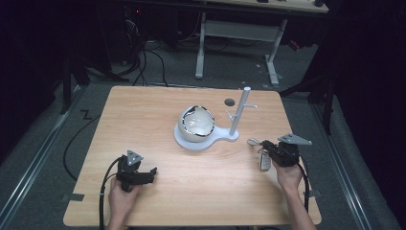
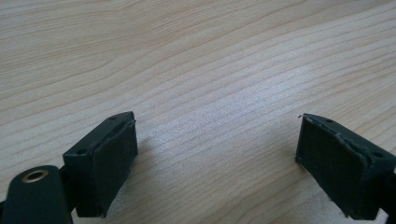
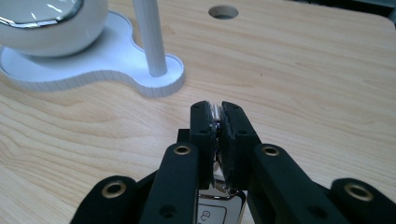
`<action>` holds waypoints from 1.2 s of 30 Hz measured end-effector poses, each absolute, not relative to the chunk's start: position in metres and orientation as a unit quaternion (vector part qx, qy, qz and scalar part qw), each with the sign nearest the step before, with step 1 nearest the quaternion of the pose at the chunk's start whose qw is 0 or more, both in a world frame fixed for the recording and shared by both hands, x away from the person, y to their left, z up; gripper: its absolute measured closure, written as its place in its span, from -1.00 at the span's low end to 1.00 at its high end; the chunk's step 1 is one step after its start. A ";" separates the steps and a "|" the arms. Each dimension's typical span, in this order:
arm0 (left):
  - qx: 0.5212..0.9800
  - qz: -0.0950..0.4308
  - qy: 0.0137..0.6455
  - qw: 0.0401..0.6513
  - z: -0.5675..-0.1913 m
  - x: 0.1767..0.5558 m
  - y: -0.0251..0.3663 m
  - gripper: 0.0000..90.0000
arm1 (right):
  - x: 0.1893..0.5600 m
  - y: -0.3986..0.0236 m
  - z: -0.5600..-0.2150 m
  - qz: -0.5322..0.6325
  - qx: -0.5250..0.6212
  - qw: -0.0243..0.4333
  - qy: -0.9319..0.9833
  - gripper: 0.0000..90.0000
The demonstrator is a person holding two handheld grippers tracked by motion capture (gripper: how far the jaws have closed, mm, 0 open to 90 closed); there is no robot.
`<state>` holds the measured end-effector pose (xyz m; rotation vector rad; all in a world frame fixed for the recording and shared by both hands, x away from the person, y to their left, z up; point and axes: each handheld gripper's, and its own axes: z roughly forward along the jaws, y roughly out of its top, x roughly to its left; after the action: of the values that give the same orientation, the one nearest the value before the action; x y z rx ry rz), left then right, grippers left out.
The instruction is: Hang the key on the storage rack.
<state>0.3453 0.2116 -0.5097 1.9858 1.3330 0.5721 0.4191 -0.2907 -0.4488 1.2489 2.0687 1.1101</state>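
A: State of the left gripper (image 1: 152, 171)?
B: It rests near the desk's (image 1: 158, 206) near left corner, jaws standing wide apart over bare wood.
A: And the right gripper (image 3: 215, 122)?
B: Near the right edge, jaws clamped on a key ring with a car key fob (image 1: 264, 162) hanging below.
A: Farther back?
B: A white stand (image 1: 225, 135) with a round bowl (image 1: 196, 122) and upright post (image 1: 241, 111), mid-desk.

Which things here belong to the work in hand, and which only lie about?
In the work:
- right gripper, shut on the key ring
- key fob hanging below it
- white stand with pegs

Lying about:
- left gripper, open, holding nothing
- table hole
- desk frame behind the table
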 end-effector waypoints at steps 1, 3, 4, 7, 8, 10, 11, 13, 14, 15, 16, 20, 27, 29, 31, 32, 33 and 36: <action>0.761 0.219 0.511 0.334 -0.510 0.345 0.212 -0.71 | 0.418 -0.291 -0.447 0.410 0.455 0.239 0.754 0.87; 0.761 0.220 0.511 0.334 -0.510 0.345 0.212 -0.70 | 0.417 -0.291 -0.443 0.415 0.450 0.240 0.753 0.87; 0.761 0.219 0.511 0.334 -0.510 0.345 0.212 -0.70 | 0.416 -0.291 -0.440 0.416 0.448 0.243 0.753 0.87; 0.761 0.220 0.511 0.334 -0.510 0.345 0.212 -0.70 | 0.414 -0.292 -0.434 0.421 0.441 0.249 0.752 0.87; 0.761 0.220 0.511 0.334 -0.510 0.345 0.212 -0.70 | 0.413 -0.292 -0.432 0.423 0.438 0.251 0.753 0.87; 0.761 0.220 0.511 0.334 -0.510 0.345 0.212 -0.70 | 0.412 -0.292 -0.429 0.427 0.435 0.252 0.752 0.87; 0.761 0.220 0.511 0.334 -0.510 0.345 0.212 -0.70 | 0.411 -0.292 -0.427 0.430 0.434 0.252 0.751 0.87; 0.761 0.220 0.511 0.334 -0.510 0.345 0.212 -0.69 | 0.410 -0.292 -0.424 0.435 0.430 0.252 0.750 0.88; 0.760 0.220 0.512 0.334 -0.510 0.345 0.212 -0.69 | 0.410 -0.292 -0.422 0.437 0.429 0.252 0.749 0.87; 0.760 0.220 0.512 0.334 -0.510 0.345 0.212 -0.69 | 0.409 -0.292 -0.420 0.439 0.426 0.254 0.749 0.87; 0.760 0.220 0.512 0.334 -0.510 0.345 0.212 -0.69 | 0.409 -0.292 -0.418 0.441 0.425 0.255 0.748 0.87; 0.760 0.220 0.512 0.334 -0.510 0.345 0.212 -0.69 | 0.406 -0.292 -0.409 0.449 0.417 0.258 0.747 0.87; 0.760 0.221 0.512 0.334 -0.510 0.345 0.212 -0.69 | 0.405 -0.292 -0.396 0.456 0.405 0.265 0.747 0.88; 0.760 0.221 0.512 0.334 -0.510 0.345 0.212 -0.69 | 0.405 -0.291 -0.392 0.459 0.403 0.265 0.746 0.88; 0.760 0.221 0.512 0.334 -0.510 0.345 0.212 -0.69 | 0.404 -0.291 -0.387 0.462 0.400 0.266 0.745 0.88; 0.760 0.221 0.512 0.334 -0.510 0.345 0.212 -0.69 | 0.404 -0.291 -0.386 0.464 0.398 0.266 0.745 0.88; 0.760 0.221 0.512 0.334 -0.510 0.345 0.212 -0.69 | 0.404 -0.291 -0.386 0.464 0.398 0.266 0.745 0.88; 0.760 0.221 0.512 0.334 -0.510 0.345 0.212 -0.68 | 0.405 -0.291 -0.379 0.466 0.395 0.268 0.745 0.88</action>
<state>0.3448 0.2119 -0.5095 1.9837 1.3368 0.5762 0.4045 -0.2907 -0.3788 1.0650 2.0107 1.2577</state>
